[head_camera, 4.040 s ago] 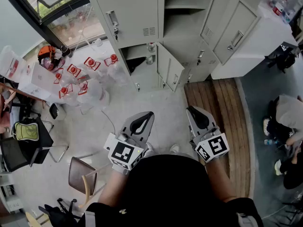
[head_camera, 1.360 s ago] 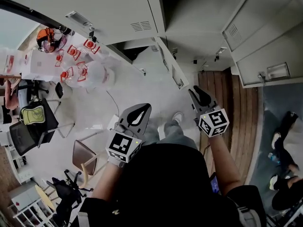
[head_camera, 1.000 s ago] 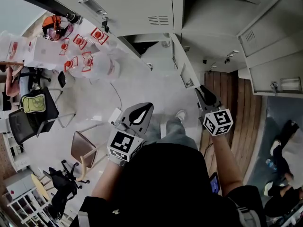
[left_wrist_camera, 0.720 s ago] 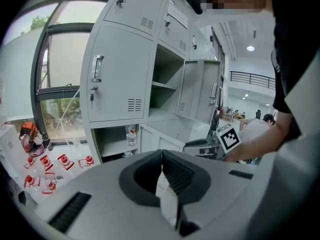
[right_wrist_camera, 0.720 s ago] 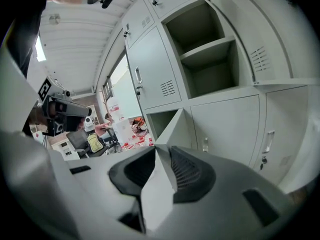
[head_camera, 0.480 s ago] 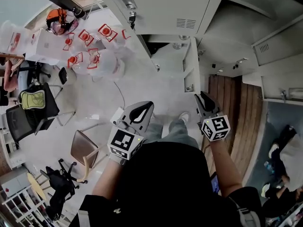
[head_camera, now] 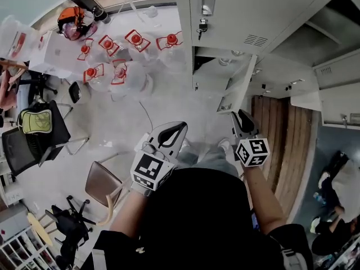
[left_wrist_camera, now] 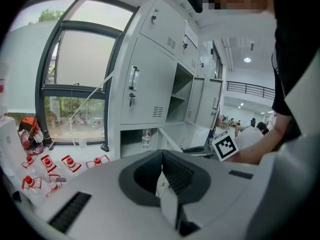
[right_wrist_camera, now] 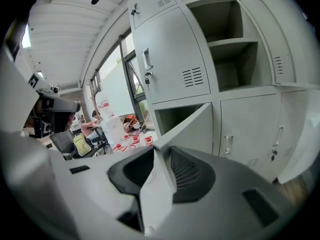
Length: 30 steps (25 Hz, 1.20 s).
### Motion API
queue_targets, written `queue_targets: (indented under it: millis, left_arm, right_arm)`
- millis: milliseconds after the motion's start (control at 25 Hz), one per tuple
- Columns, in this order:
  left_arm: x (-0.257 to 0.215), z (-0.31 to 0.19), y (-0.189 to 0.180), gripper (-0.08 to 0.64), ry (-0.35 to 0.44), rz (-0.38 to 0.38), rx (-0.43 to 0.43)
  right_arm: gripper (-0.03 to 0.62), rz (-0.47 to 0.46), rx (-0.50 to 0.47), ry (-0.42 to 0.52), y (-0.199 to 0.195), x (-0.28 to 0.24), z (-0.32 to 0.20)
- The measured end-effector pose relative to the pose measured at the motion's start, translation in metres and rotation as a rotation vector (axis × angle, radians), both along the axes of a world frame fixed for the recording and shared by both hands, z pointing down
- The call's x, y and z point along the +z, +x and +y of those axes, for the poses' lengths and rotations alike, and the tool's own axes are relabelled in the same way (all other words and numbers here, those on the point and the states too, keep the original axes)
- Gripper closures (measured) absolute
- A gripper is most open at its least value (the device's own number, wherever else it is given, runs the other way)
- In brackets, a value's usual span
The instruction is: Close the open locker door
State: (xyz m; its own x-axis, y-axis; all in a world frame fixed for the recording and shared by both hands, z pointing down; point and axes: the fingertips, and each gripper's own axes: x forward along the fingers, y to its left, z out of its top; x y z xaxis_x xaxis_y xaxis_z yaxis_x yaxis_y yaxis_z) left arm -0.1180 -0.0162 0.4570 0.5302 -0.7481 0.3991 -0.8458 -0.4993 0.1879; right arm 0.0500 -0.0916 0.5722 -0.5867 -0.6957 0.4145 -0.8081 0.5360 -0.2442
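Note:
The open locker door (head_camera: pixel 239 86) is grey and swings out from a low compartment (head_camera: pixel 211 75) of the grey lockers (head_camera: pixel 236 10). A clear bottle (left_wrist_camera: pixel 145 138) stands inside that compartment. My right gripper (head_camera: pixel 238 113) is shut and empty, its tip just short of the door's free edge; whether they touch cannot be told. In the right gripper view the door (right_wrist_camera: pixel 196 125) rises right behind the shut right gripper (right_wrist_camera: pixel 155 153). My left gripper (head_camera: pixel 180 126) is shut and empty, held lower left over the floor. In its own view the left gripper (left_wrist_camera: pixel 161 155) points at the door (left_wrist_camera: pixel 169 139).
Several water jugs with red caps (head_camera: pixel 112 61) crowd the floor left of the lockers. A brown chair (head_camera: pixel 104 183) stands beside my left arm, and a black chair with a yellow-green bag (head_camera: pixel 35 121) further left. An upper locker (right_wrist_camera: pixel 227 44) stands open. Wooden flooring (head_camera: pixel 277 134) lies at the right.
The head view has swung left, so the open low door now sits straight ahead of my right gripper. Both grippers stay shut and hold about the same place in view.

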Motion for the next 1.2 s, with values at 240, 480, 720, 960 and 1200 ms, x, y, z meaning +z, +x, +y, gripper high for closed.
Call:
queue_targets:
  millis: [240, 480, 720, 960, 1200]
  left_arm:
    - [0.001, 0.005, -0.041, 0.538, 0.012, 0.042, 0.006]
    - [-0.007, 0.005, -0.053, 0.538, 0.044, 0.063, 0.011]
    - [-0.009, 0.000, -0.068, 0.538, 0.050, 0.044, -0.044]
    - [-0.005, -0.014, -0.081, 0.538, 0.034, 0.023, -0.147]
    - [0.000, -0.025, -0.095, 0.538, 0.017, 0.008, -0.265]
  right_arm:
    - [0.476, 0.026, 0.058, 0.011, -0.038, 0.001, -0.014]
    - [0.477, 0.024, 0.073, -0.018, -0.067, 0.003, -0.032]
    - [0.481, 0.015, 0.005, -0.008, -0.098, 0.005, -0.055]
    - [0.482, -0.002, -0.081, -0.007, -0.124, 0.011, -0.089]
    - [0.482, 0.000, -0.146, -0.019, -0.146, 0.019, -0.129]
